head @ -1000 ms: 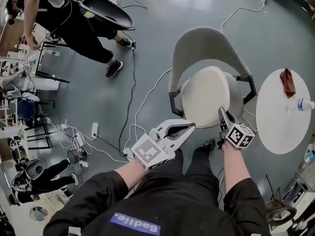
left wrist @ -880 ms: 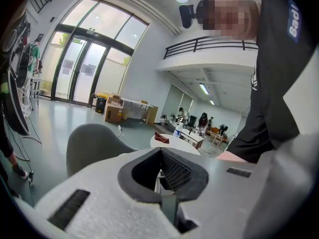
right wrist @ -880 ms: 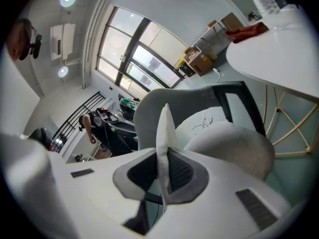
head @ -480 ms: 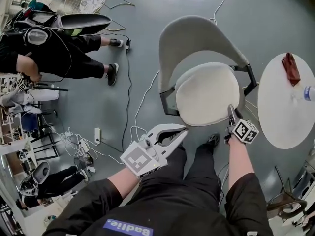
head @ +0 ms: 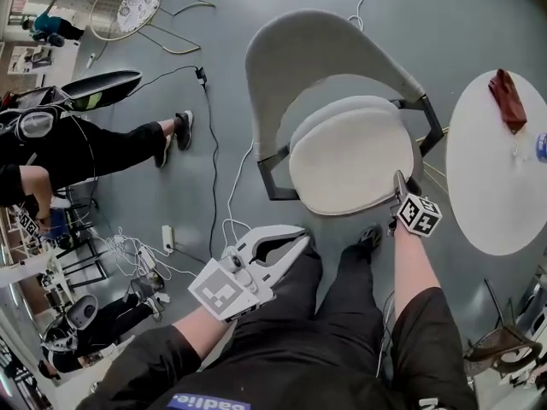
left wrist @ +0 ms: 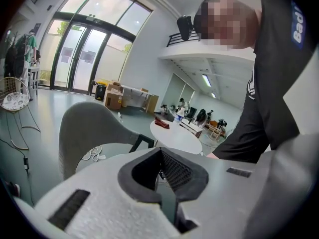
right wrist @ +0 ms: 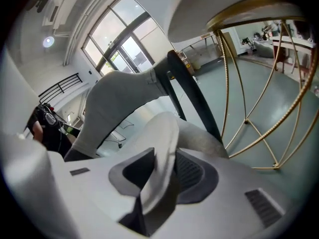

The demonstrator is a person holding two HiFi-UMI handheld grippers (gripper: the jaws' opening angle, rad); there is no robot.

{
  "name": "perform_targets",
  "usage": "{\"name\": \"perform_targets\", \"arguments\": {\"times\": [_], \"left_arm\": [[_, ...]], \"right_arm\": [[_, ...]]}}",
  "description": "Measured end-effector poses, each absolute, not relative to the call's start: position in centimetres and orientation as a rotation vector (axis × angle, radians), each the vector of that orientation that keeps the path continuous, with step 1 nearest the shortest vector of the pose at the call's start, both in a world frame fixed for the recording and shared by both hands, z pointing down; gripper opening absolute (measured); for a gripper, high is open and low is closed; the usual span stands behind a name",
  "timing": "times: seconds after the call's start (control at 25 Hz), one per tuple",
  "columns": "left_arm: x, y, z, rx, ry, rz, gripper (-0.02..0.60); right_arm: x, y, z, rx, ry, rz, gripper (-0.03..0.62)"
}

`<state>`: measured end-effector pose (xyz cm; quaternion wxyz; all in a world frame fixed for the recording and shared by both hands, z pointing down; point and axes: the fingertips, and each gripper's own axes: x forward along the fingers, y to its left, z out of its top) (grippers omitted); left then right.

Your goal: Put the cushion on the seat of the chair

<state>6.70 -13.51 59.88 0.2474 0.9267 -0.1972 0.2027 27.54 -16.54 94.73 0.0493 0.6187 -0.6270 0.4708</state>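
A cream oval cushion (head: 350,161) lies on the seat of the grey shell chair (head: 308,49), and a strip of the seat's rim (head: 342,105) shows behind it. My right gripper (head: 399,182) is at the cushion's near right edge. In the right gripper view the cushion's rim (right wrist: 162,148) fills the gap of that gripper (right wrist: 164,156), whose jaws are opening while both tips still touch it. My left gripper (head: 303,236) hangs over the person's thigh, clear of the chair. Its tips meet with nothing between them in the left gripper view (left wrist: 159,151).
A round white table (head: 491,169) stands right of the chair with a red cloth (head: 506,101) and a bottle (head: 541,148) on it. Its gold wire base (right wrist: 249,123) is close to my right gripper. Cables (head: 214,143) trail on the floor at left, where people (head: 77,143) are.
The cushion and my right gripper have come down, and the cushion now lies flat on the seat. My left gripper has sunk a little toward the person's legs.
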Motion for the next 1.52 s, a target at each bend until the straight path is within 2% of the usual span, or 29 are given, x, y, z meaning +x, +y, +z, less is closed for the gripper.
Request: {"name": "perform_targets", "arguments": {"times": [0.28, 0.44, 0.64, 1.08, 1.36, 1.52], "left_arm": [[5.6, -12.5, 60.8, 2.511, -0.549, 0.575, 0.017], [5.1, -11.9, 60.8, 2.505, -0.564, 0.574, 0.017], [5.3, -11.0, 59.1, 2.524, -0.578, 0.512, 0.017], [4.0, -9.3, 51.4, 2.632, -0.589, 0.317, 0.017], [1.0, -8.3, 47.5, 2.665, -0.59, 0.234, 0.017], [-1.3, -7.4, 45.8, 2.659, -0.615, 0.187, 0.017]], "right_arm": [[28.6, -15.3, 98.4, 1.849, -1.812, 1.366, 0.155], [29.9, -14.6, 99.2, 1.831, -1.759, 1.313, 0.221], [30.4, -12.5, 97.3, 1.824, -1.748, 1.296, 0.224], [24.4, -5.1, 83.3, 1.74, -1.847, 1.329, 0.224], [20.4, -5.8, 71.6, 1.644, -2.006, 1.154, 0.223], [15.8, -6.4, 64.1, 1.579, -2.172, 1.056, 0.222]]}}
